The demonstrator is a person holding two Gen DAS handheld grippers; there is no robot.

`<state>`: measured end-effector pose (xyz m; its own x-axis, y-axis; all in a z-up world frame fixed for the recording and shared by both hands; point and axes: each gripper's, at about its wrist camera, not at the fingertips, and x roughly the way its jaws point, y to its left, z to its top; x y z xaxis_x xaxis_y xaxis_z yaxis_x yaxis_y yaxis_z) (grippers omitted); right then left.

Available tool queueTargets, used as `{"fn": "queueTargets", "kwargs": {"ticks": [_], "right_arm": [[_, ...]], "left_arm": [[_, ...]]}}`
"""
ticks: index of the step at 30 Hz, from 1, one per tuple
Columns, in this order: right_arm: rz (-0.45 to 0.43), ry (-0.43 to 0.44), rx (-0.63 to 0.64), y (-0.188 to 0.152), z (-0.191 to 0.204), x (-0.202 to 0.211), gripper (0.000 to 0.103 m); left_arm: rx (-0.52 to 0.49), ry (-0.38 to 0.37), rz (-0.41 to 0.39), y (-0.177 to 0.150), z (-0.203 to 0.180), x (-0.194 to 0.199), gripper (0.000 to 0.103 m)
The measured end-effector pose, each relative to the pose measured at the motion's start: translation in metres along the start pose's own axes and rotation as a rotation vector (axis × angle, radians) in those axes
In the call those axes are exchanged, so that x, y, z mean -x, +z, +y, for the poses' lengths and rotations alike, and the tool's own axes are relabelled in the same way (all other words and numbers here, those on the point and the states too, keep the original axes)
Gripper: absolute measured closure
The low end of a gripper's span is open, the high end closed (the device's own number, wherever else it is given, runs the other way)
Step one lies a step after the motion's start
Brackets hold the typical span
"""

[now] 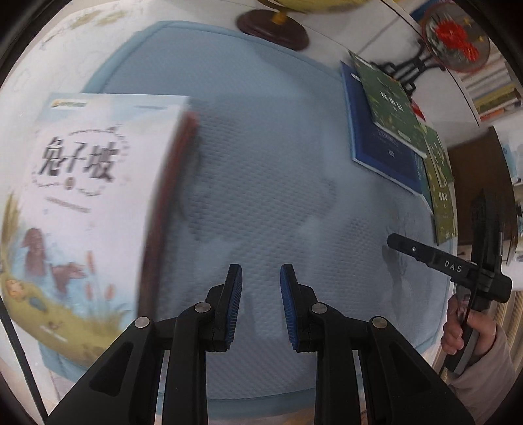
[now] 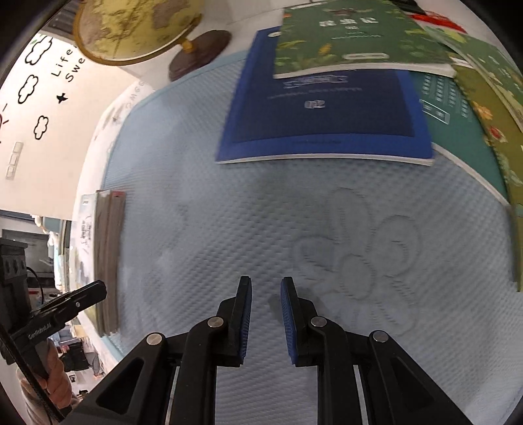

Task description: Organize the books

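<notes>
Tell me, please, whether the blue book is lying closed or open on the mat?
Closed: the blue book lies flat with its cover up on the mat, a green book overlapping its far edge.

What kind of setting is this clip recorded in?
Probably a home study or a child's reading room: a globe stands on the desk, children's books lie scattered on a blue mat, and cloud decals with lettering decorate the wall.

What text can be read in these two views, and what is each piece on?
"兔子坡": white book cover.
"DAS": right gripper body.
"Life", "Swe", cut off: wall.
"02": blue book cover.
Green book title and left gripper lettering: too blurred.
</notes>
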<state>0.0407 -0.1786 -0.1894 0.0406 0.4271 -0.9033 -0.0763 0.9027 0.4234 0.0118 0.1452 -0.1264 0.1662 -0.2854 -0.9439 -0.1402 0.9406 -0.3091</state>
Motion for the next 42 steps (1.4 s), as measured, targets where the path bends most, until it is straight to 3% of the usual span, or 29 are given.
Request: {"fn": "queueTargets", "kwargs": {"ticks": [6,14,18,24,27,34,37,40,42], "right_arm": [[0.008,0.040,-0.042,-0.003,-0.025,0.003,0.086],[-0.008,0.029,-0.001,0.007,-0.025,0.008,0.086],[-0.067,0.017,0.031,0.030,-0.023,0.023,0.086],[-0.164,-0.126,0.097,0.092,-0.044,0.046,0.086],[-0.227,-0.152,0.095,0.118,-0.056,0.056,0.086],[-0.245,-0.138,0.033,0.153,-0.085,0.062,0.086],[-0.237,-0.082,0.025,0.159,-0.092,0.063,0.086],[-0.201,-0.092,0.031,0.163,-0.098,0.059,0.074],[-0.189,-0.093,0.050,0.162,-0.103,0.060,0.074]], "left_arm": [[-0.005,-0.008,0.028,0.001,-0.018,-0.017,0.081],[-0.024,-0.001,0.047,0.013,-0.033,-0.031,0.081],[-0.034,0.010,0.040,0.030,-0.043,-0.039,0.081],[-0.048,0.038,0.002,0.065,-0.071,-0.060,0.081],[-0.043,0.037,-0.003,0.083,-0.084,-0.072,0.081],[-0.083,0.021,-0.021,0.109,-0.115,-0.086,0.081],[-0.067,0.017,-0.017,0.116,-0.117,-0.089,0.081],[-0.054,-0.001,-0.032,0.122,-0.117,-0.092,0.079],[-0.053,-0.015,-0.049,0.129,-0.120,-0.095,0.079]]}}
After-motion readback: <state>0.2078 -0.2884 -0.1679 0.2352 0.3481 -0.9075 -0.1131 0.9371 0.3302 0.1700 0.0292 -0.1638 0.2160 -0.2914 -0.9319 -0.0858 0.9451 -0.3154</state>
